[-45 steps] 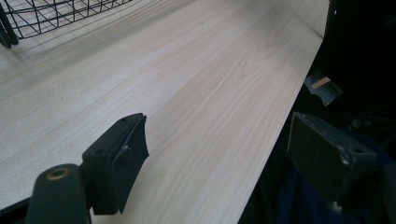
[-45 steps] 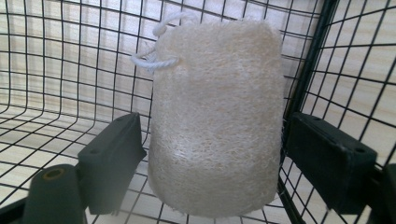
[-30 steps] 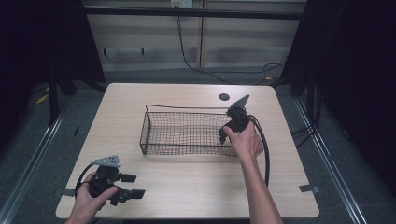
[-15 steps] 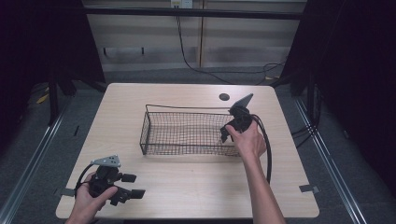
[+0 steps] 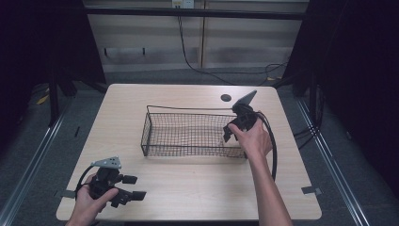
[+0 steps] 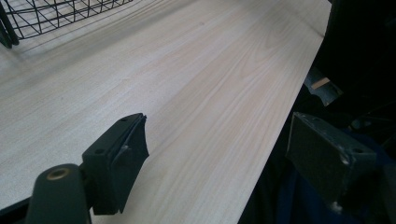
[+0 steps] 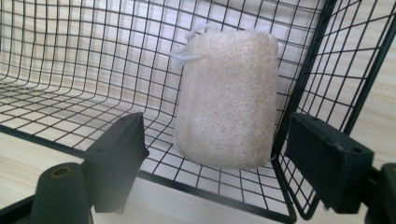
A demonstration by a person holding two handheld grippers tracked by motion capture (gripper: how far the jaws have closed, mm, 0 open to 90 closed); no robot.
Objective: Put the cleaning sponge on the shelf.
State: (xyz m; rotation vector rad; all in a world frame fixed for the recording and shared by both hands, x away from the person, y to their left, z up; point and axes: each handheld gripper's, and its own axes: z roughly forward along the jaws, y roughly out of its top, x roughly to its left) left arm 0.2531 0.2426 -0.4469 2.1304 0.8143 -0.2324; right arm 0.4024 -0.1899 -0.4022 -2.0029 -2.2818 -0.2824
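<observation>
**Loofah in wire basket, both grippers open**

Left gripper sat low at the near left corner of the wooden table, held in the person's left hand, with its grey plate on top. Its 2 jaws stood wide apart with nothing between them; in the left gripper view 1 jaw hung over the bare wood and the other past the table's edge. A corner of the black wire basket showed far off at the upper left of that view.

The basket stood at the middle of the table. At its right end the right hand held the right gripper just over the rim, pointed down into it. In the right gripper view the jaws were spread wide and gripped nothing. Between and beyond them a pale loofah sponge with a white cord loop stood upright on the basket floor, close against the end wall.
</observation>
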